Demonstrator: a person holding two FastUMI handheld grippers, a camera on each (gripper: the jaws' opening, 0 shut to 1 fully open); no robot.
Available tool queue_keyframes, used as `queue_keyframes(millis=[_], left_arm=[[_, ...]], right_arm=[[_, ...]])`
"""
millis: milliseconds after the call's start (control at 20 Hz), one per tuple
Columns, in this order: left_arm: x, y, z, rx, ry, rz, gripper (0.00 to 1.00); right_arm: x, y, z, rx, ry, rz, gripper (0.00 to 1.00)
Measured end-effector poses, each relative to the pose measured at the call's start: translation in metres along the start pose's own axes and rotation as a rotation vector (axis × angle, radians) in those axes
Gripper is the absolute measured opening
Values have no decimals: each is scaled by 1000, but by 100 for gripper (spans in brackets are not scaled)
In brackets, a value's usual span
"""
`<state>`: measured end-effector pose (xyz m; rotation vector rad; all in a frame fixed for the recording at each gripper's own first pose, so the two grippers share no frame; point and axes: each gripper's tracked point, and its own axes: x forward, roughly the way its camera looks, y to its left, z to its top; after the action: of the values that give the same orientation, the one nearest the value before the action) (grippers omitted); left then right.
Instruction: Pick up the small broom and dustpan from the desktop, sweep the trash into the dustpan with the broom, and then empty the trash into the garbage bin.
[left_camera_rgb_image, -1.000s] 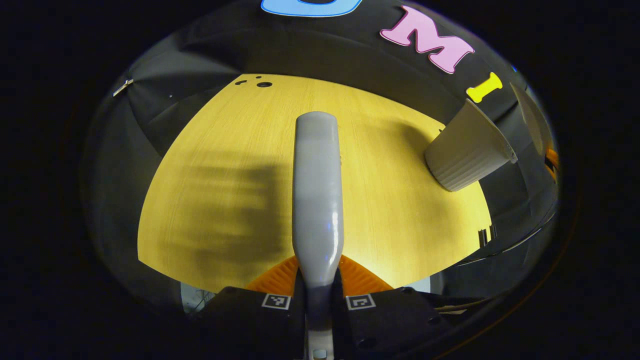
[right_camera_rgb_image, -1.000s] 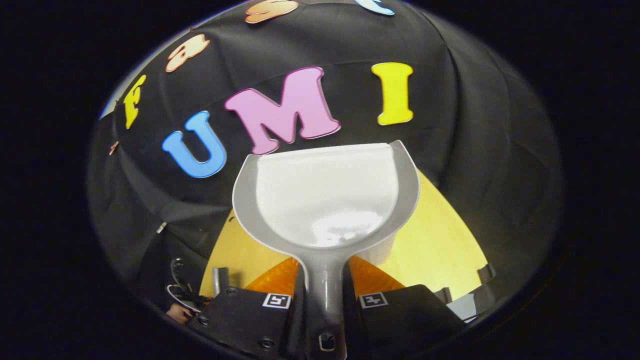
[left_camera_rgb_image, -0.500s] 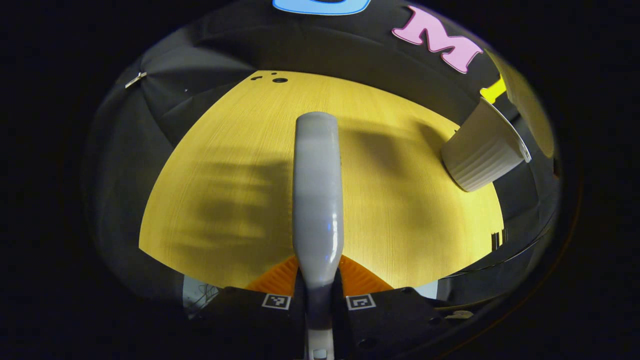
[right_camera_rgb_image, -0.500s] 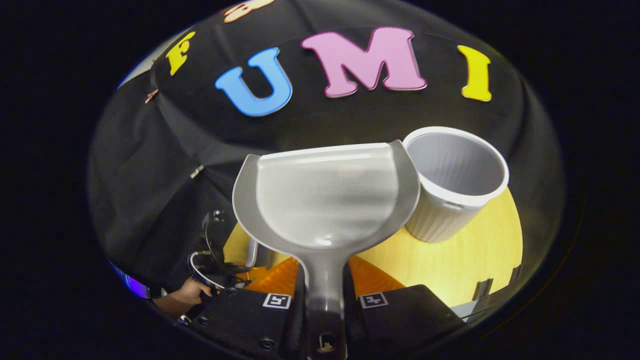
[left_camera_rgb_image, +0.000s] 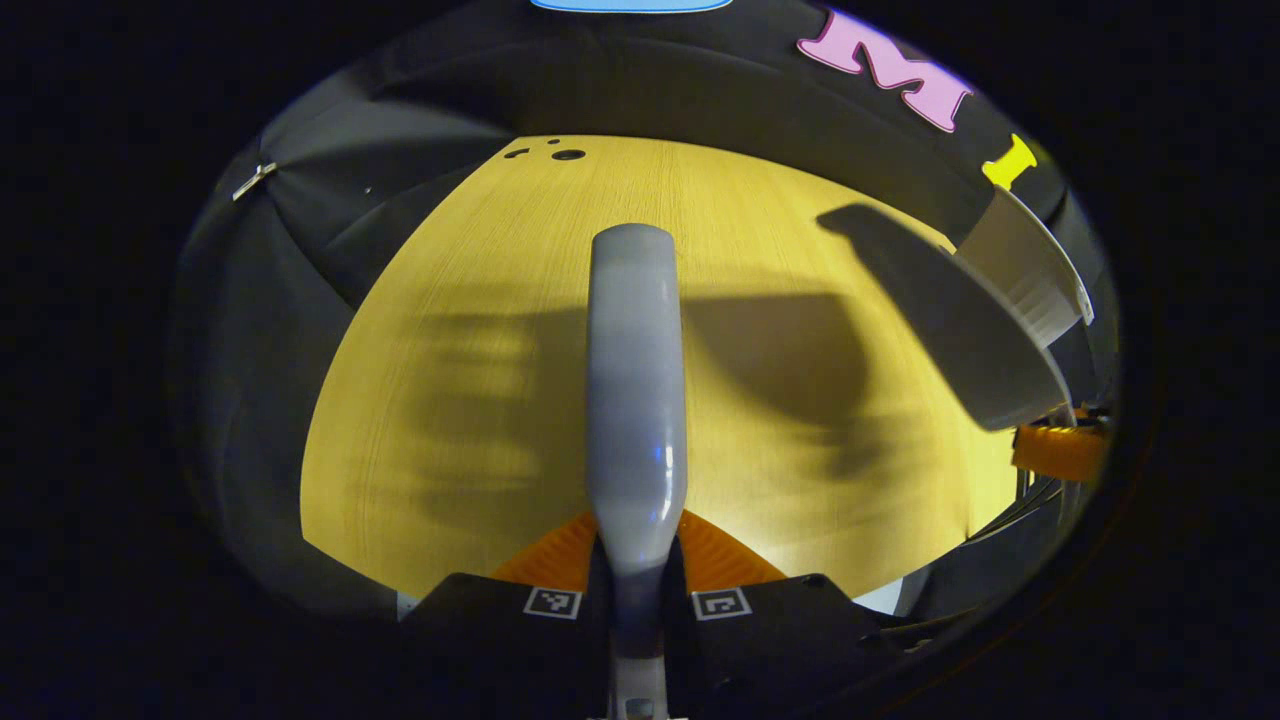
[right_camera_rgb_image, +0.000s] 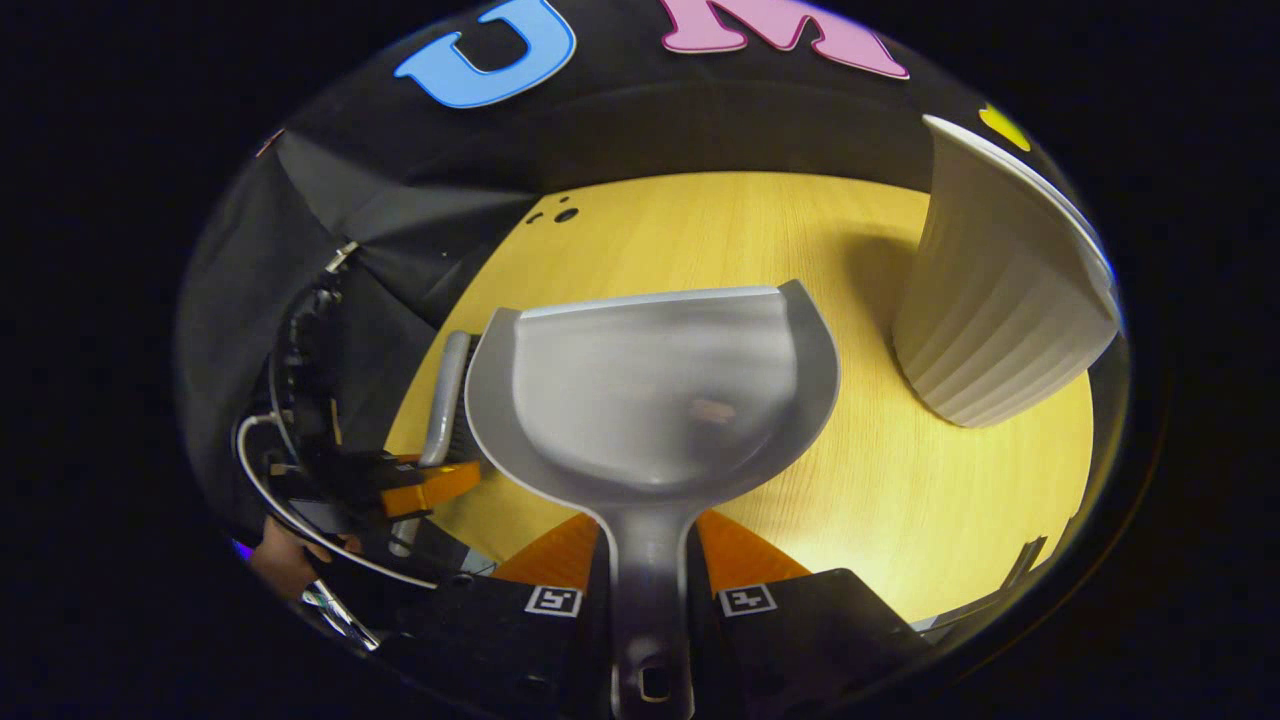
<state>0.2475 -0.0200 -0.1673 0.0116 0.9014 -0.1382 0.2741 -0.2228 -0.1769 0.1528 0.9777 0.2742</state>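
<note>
- The right gripper (right_camera_rgb_image: 648, 590), clamping the dustpan (right_camera_rgb_image: 650, 400), is swinging back from the garbage bin (right_camera_rgb_image: 1000, 300) at two o'clock; emptying looks done
- The left gripper (left_camera_rgb_image: 636, 585) is gripping the broom (left_camera_rgb_image: 635, 380)

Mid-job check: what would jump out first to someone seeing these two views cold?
The grey dustpan, held by its handle in the right gripper, spreads wide over the yellow-lit wooden table. Right of it stands the ribbed white garbage bin. In the left gripper view, the broom's grey handle rises straight up from the left gripper, casting a broad shadow on the table.
</note>
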Motion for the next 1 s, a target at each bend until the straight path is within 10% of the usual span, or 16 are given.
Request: queue_keyframes(millis=[750,950,1000], left_arm=[[48,-1,23,108,78,70,27],[55,-1,26,128,103,75,28],[55,-2,26,134,99,76,28]], right_arm=[[86,-33,-18,106,3,-180,46],[90,-29,-20,160,16,-172,28],[90,-29,-19,163,18,-173,41]])
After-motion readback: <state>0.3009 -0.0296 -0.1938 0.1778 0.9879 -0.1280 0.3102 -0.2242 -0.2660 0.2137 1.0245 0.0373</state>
